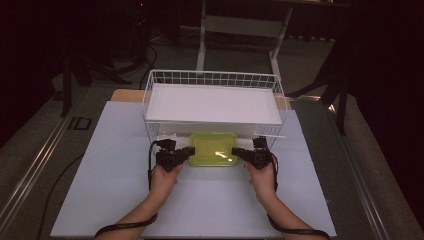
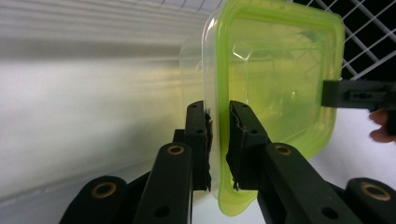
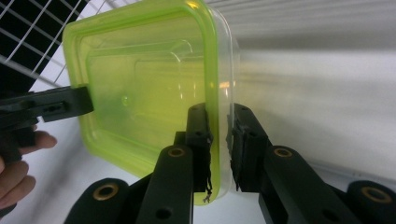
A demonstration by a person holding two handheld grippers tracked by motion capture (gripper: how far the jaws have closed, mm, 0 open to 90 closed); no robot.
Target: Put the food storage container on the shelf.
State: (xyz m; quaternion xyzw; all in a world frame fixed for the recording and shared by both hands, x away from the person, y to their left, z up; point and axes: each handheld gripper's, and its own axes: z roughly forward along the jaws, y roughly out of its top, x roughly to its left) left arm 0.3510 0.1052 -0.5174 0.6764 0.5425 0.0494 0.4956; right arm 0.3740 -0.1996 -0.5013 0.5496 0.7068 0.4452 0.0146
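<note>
Container (image 1: pixel 213 148): clear plastic box with translucent yellow-green lid, rounded corners, apparently empty. Sits at the front edge of the white wire basket (image 1: pixel 215 78) on the table (image 1: pixel 115 190). Left gripper (image 1: pixel 190 151) and right gripper (image 1: pixel 236 151) each clamp an opposite lid rim.

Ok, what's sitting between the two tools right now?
The green-lidded container, and nothing else. In the high view the left tool grips its left edge and the right tool its right edge, before the wire basket.

Dim room, grey floor (image 1: pixel 45 135), white table legs (image 1: pixel 202 37) behind the lit tabletop (image 1: pixel 115 185)
</note>
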